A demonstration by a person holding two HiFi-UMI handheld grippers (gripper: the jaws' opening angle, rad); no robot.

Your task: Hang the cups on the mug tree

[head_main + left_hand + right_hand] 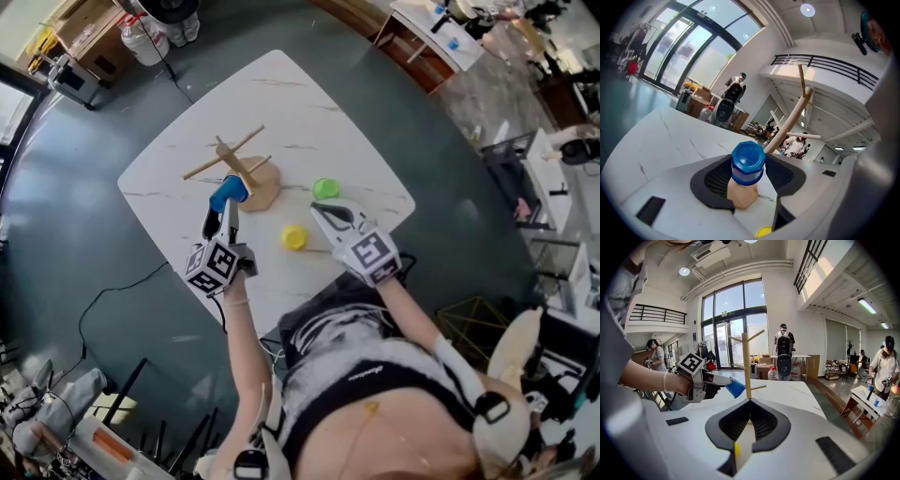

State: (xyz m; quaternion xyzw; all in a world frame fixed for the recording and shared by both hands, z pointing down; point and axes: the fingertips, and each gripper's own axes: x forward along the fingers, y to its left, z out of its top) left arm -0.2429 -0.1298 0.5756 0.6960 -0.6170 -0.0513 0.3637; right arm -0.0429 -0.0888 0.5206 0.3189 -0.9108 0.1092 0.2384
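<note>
A wooden mug tree (240, 167) with bare pegs stands on the white marble table (309, 112). My left gripper (225, 202) is shut on a blue cup (229, 192), holding it just in front of the tree's base (264, 187). In the left gripper view the blue cup (748, 161) sits between the pads, bottom towards the camera, with the tree's stem (790, 123) behind it. A yellow cup (294, 237) and a green cup (325, 188) stand on the table. My right gripper (317, 208) is shut and empty between them, pointing at the tree (746, 364).
The table's near edge runs close to the person's body. A black cable (112, 295) lies on the dark floor at left. Shelves and furniture (544, 187) stand to the right. People stand in the background of both gripper views.
</note>
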